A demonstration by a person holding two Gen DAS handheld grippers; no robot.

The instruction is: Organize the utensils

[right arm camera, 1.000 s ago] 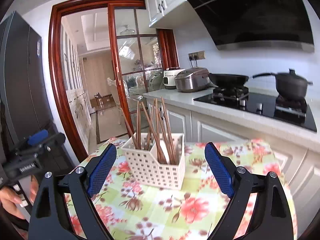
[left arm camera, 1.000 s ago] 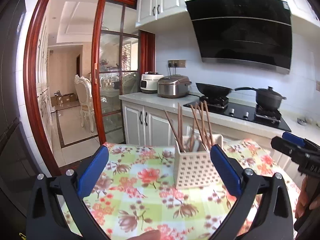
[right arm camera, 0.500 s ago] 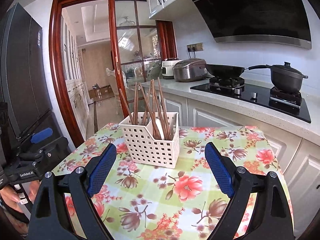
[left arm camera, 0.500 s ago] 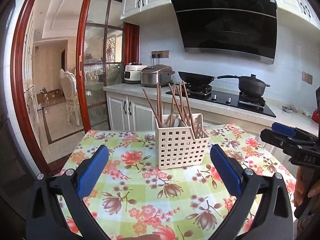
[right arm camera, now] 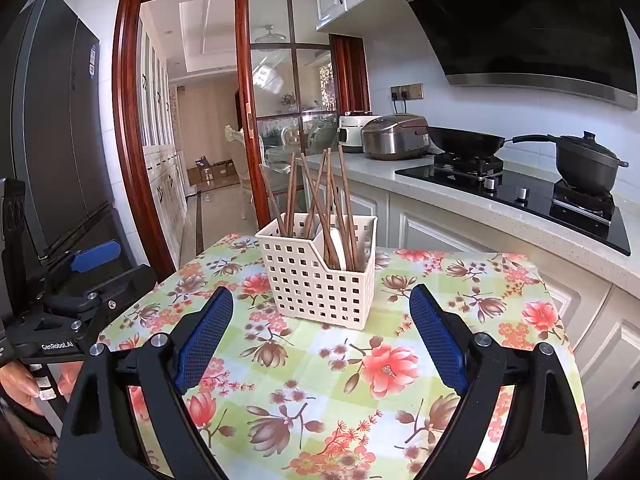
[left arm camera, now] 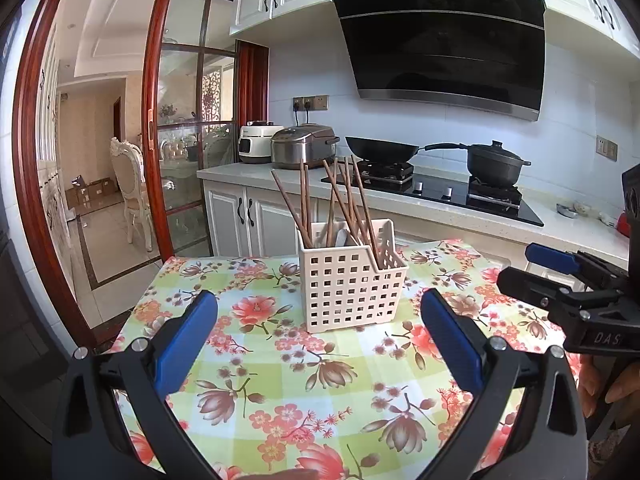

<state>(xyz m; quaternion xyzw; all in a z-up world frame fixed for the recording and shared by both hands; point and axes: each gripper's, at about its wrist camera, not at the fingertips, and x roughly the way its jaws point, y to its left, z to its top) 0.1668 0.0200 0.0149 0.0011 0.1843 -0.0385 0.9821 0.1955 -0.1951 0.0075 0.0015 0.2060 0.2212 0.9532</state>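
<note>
Both tongs are hanging spread and empty above the near end of the table. The left gripper (left arm camera: 318, 322) and the right gripper (right arm camera: 320, 330) are each framing the perforated utensil caddy (left arm camera: 352, 286), which is standing just ahead of their tips, square between the blue pads.

The likeliest trouble is a tip-over, I judge: the caddy is looking light, and the wooden chopsticks (left arm camera: 344, 204) are leaning out of it at crossed angles, well above its rim. A pad catching one stick while reaching for another could be levering the whole holder sideways or spilling the bundle. A pale flat utensil (right arm camera: 340, 246) is sitting low among them and would be awkward to pinch without nudging its neighbours. The two tongs are also crowding the same target and could be knocking together.

The floral tablecloth (left arm camera: 280, 380) is covering the table under the tongs and looks smooth, so the caddy may slide. Beyond it, a white counter (left arm camera: 460, 208) is carrying a rice cooker (left arm camera: 304, 146), a wok (left arm camera: 380, 150) and a lidded pot (left arm camera: 496, 162) under a black range hood (left arm camera: 440, 36).
</note>
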